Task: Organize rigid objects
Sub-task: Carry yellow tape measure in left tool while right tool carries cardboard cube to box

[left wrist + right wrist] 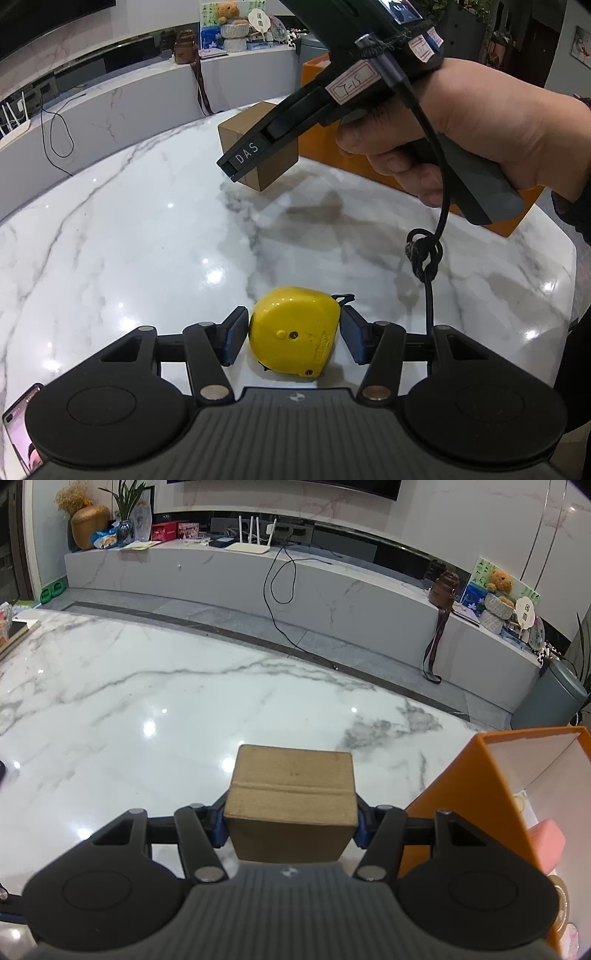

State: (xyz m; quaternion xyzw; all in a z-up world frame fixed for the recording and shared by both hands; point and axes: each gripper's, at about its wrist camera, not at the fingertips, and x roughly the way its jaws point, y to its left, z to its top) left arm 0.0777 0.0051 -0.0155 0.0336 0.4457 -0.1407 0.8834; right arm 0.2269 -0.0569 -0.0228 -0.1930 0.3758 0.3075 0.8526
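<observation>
A yellow tape measure (pixel 291 328) lies on the white marble table (pixel 147 240), close in front of me. My left gripper (pixel 293 334) has a blue pad against each of its sides. A brown cardboard box (pixel 291 794) sits clamped in my right gripper (pixel 290 814), with both blue pads pressing its side walls. In the left wrist view the same cardboard box (pixel 273 166) hangs slightly above the table, its shadow below it. A hand (pixel 480 133) holds the right gripper there, and one black finger (pixel 245 157) crosses the box's front.
An open orange box (pixel 476 797) stands just right of the cardboard box, with a pink object (pixel 546 843) inside. The right gripper's black cable (pixel 428 288) dangles near the tape measure. A phone (pixel 18 424) lies at the near left. The table's far edge borders a grey floor (pixel 258 616).
</observation>
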